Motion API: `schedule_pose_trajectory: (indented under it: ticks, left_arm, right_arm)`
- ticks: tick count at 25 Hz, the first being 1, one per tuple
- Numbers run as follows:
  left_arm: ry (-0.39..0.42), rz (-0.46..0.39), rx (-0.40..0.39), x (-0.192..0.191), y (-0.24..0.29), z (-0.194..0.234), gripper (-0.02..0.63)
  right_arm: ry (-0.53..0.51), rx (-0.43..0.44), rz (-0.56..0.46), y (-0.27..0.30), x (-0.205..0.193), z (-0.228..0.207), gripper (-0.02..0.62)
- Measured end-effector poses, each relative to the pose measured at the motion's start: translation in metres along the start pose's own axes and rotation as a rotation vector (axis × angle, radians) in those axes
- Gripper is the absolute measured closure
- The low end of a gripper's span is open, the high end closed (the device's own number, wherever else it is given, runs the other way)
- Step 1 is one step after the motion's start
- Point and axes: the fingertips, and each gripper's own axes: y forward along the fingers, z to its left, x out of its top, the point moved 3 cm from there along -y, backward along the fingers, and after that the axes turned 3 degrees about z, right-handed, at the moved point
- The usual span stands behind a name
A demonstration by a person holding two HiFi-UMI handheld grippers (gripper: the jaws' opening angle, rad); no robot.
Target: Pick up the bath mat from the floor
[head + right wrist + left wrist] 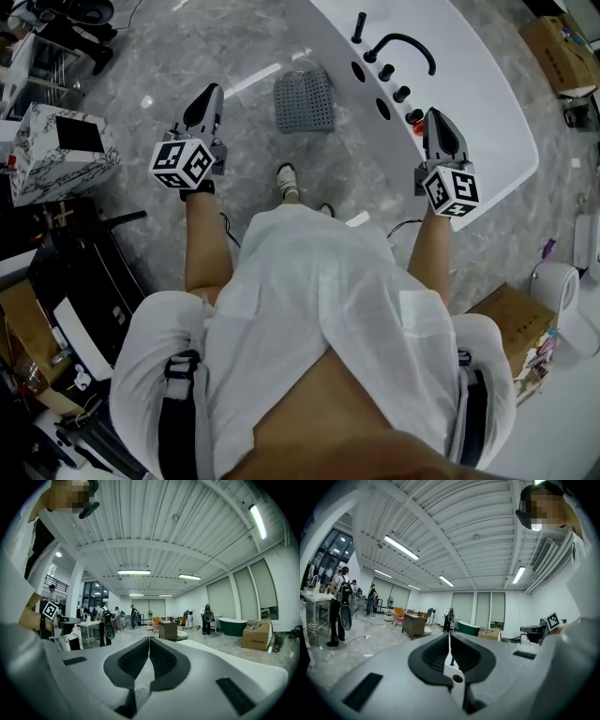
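Note:
The bath mat (303, 100) is a small grey textured rectangle lying flat on the marble floor beside the white bathtub (487, 103), ahead of my feet. My left gripper (210, 94) is held at waist height, left of the mat and well above it, shut and empty. My right gripper (434, 116) hangs over the tub's rim, right of the mat, also shut and empty. Both gripper views look level across the room, so the mat is out of sight there; the left gripper (449, 634) and right gripper (149, 639) show jaws pressed together with nothing between them.
A black faucet (405, 45) and knobs sit on the tub deck. A marble-patterned box (58, 150) stands at the left, with cardboard boxes (511, 322) at the right. My shoe (287, 179) is just behind the mat. Several people (341, 604) stand far off.

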Motion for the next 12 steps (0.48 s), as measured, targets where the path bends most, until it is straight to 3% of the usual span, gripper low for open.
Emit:
schedule_pose_trajectory:
  ticks: [12]
  left_arm:
    - [-0.014, -0.008, -0.001, 0.006, 0.042, 0.043, 0.589]
  right_arm:
    - [-0.010, 0.003, 0.013, 0.062, 0.008, -0.003, 0.568]
